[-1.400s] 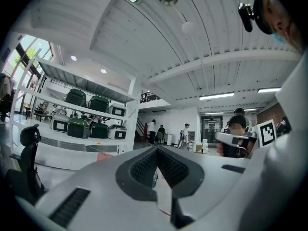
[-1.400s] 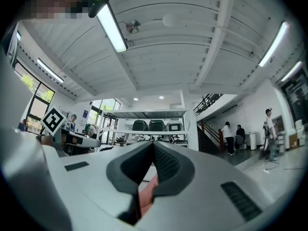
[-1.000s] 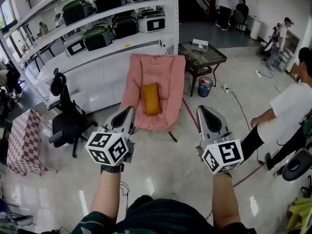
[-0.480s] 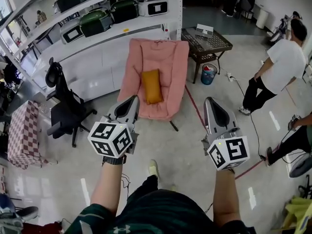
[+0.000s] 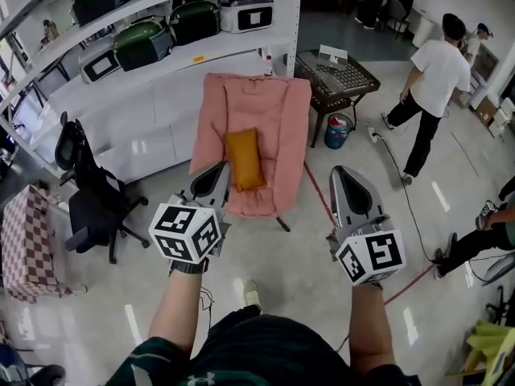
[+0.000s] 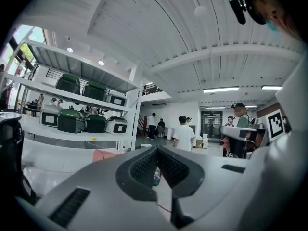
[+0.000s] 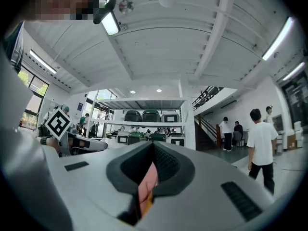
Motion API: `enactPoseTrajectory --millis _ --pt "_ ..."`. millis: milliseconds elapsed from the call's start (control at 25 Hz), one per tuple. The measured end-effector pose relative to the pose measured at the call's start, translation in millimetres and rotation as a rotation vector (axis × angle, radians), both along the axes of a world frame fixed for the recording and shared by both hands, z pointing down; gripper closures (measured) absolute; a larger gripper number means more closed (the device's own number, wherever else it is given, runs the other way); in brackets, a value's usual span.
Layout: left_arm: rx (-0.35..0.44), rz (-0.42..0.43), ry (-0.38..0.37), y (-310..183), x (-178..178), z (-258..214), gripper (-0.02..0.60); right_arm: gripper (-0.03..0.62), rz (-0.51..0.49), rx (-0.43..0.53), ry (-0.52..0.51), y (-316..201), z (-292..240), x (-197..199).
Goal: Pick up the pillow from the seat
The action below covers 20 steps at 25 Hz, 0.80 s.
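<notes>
An orange pillow [image 5: 244,159] lies on the seat of a pink lounge chair [image 5: 273,111] in front of the white shelving. My left gripper [image 5: 217,170] is held out short of the chair's front left, its jaws shut with nothing between them. My right gripper [image 5: 339,173] is level with it to the right of the chair, also shut and empty. In the left gripper view the left gripper [image 6: 156,149] points towards the room, and the chair [image 6: 103,154] shows low at the left. In the right gripper view a strip of the pink chair [image 7: 147,184] shows below the right gripper [image 7: 153,146].
A black office chair [image 5: 84,199] stands left of the pink chair. A dark side table [image 5: 334,75] and a blue bin [image 5: 337,132] stand to its right. A person in a white shirt [image 5: 432,79] walks at the back right. Shelves [image 5: 161,63] carry green and white appliances.
The chair and pillow have come a little nearer and lower in the head view. The person in white has walked away towards the back right. Both grippers keep their pose and stay shut.
</notes>
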<state>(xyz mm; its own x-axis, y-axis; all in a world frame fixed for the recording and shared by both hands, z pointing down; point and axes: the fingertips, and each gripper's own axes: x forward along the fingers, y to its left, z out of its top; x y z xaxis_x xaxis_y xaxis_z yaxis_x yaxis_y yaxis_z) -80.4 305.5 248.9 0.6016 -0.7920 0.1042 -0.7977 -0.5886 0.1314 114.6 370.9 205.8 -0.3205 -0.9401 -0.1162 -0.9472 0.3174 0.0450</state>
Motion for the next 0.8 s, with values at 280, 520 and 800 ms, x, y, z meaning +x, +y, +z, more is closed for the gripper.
enactPoseTrajectory --millis 280,520,800 --pt "-0.012 0.031 -0.007 -69.5 -24.2 7.6 0.577 0.591 0.016 -0.014 -0.011 -67.6 0.1 -32.5" --pt "-0.048 0.036 -0.014 -110.2 -39.3 25.2 0.577 0.591 0.002 -0.043 -0.003 -111.7 11.9 -55.5" --pt "-0.088 0.020 -0.021 -158.3 -38.9 49.7 0.577 0.591 -0.027 -0.069 -0.017 -165.4 27.5 -57.5"
